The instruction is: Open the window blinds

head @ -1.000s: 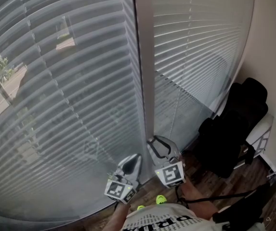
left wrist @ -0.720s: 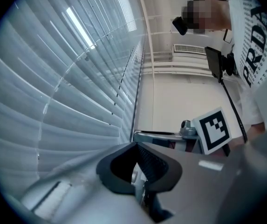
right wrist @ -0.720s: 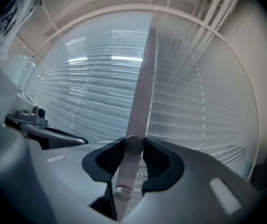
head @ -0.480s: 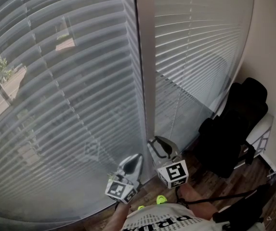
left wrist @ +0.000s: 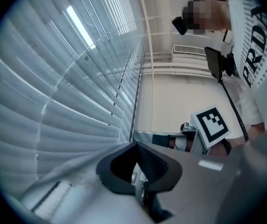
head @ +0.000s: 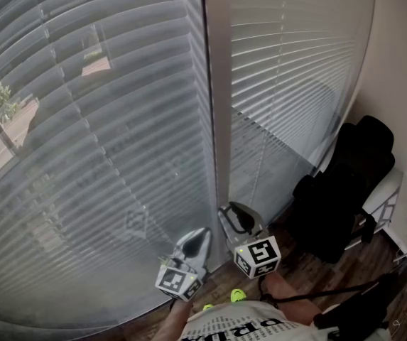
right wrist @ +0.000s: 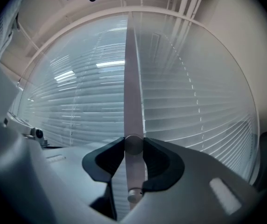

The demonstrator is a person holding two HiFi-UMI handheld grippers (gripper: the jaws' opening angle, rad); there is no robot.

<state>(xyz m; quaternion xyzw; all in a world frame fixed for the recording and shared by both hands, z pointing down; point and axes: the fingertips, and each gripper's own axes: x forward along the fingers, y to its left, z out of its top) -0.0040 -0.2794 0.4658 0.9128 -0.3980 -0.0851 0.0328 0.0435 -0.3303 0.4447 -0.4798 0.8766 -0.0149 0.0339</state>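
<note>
**Between the two blinds (head: 104, 155): right gripper (right wrist: 134, 146) grasping the tilt wand (right wrist: 133, 78)**

Right gripper's pads press on either side of the pale wand, which hangs upright. Left gripper (left wrist: 140, 174) sits just left of it, near the slats, jaws clenched together with nothing between them. Blinds are down full length. Left panel's slats are tilted enough to show trees and roofs outside; right panel reads more solid. Black chair (head: 349, 183) far right, by the wall.
</note>
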